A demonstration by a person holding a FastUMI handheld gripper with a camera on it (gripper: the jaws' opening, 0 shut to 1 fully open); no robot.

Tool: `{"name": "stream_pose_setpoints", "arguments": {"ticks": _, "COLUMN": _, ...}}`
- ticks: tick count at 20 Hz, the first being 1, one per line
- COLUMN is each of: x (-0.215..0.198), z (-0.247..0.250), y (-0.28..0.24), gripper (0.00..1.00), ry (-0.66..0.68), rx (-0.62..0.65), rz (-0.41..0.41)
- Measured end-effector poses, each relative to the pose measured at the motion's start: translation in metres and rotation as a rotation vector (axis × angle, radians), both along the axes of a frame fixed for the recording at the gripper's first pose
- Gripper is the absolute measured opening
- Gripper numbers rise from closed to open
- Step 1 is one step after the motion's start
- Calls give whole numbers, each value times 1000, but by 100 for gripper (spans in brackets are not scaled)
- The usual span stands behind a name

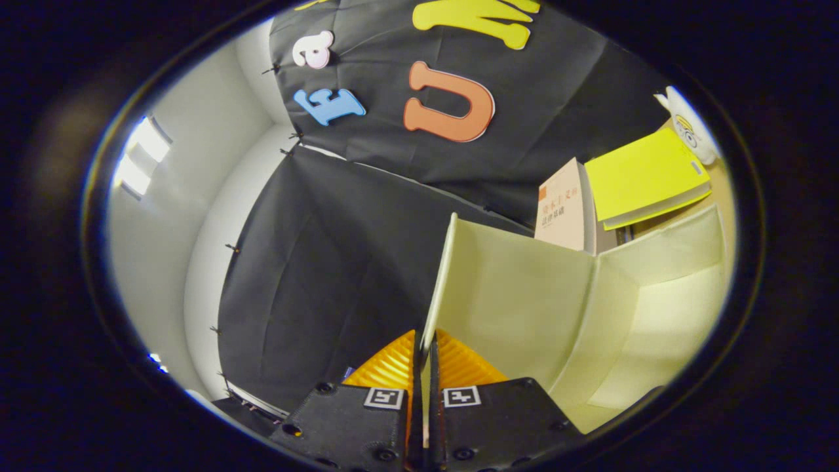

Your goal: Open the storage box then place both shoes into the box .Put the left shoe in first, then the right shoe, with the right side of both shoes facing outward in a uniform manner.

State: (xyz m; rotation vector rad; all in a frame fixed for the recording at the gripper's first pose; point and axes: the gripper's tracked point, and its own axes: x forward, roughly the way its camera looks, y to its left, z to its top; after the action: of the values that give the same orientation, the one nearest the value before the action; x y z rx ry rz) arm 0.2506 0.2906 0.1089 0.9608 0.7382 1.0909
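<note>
The gripper [425, 357] is pinching the thin edge of the storage box's lid [511, 295] between its two fingers at lower centre. The lid is rising edge-on from the fingers toward centre frame, its long edge running along the fingers' axis, while the open storage box [662, 308] is lying to the right of them.

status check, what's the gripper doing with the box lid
Gripper shut on lid edge. Lid swung up, storage box open. Books stacked beyond the box, apart from the lid.
</note>
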Motion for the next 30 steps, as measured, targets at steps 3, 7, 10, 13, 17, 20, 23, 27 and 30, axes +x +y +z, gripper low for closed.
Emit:
{"name": "stream_pose_setpoints", "arguments": {"ticks": 3, "x": 7, "z": -1, "y": 38, "gripper": 12, "ry": -16, "rx": -40, "rz": -19}}
{"name": "stream_pose_setpoints", "arguments": {"ticks": 7, "x": 11, "z": -5, "y": 60, "gripper": 78, "ry": -44, "rx": -108, "rz": -70}}
{"name": "stream_pose_setpoints", "arguments": {"ticks": 10, "x": 5, "z": -19, "y": 54, "gripper": 99, "ry": -50, "rx": -173, "rz": -99}}
{"name": "stream_pose_setpoints", "arguments": {"ticks": 13, "x": -2, "z": -31, "y": 31, "gripper": 99, "ry": -45, "rx": -295, "rz": -159}}
{"name": "stream_pose_setpoints", "arguments": {"ticks": 17, "x": -19, "z": -47, "y": -9, "gripper": 100, "ry": -68, "rx": -448, "rz": -242}}
{"name": "stream_pose_setpoints", "arguments": {"ticks": 20, "x": -20, "z": -78, "y": -50, "gripper": 100, "ry": -15, "rx": -651, "rz": -335}}
{"name": "stream_pose_setpoints", "arguments": {"ticks": 23, "x": -26, "z": -78, "y": -77, "gripper": 100, "ry": -48, "rx": -739, "rz": -354}}
{"name": "stream_pose_setpoints", "arguments": {"ticks": 27, "x": -37, "z": -95, "y": -128, "gripper": 100, "ry": -46, "rx": -882, "rz": -406}}
{"name": "stream_pose_setpoints", "arguments": {"ticks": 30, "x": -41, "z": -117, "y": -173, "gripper": 100, "ry": 17, "rx": -965, "rz": -449}}
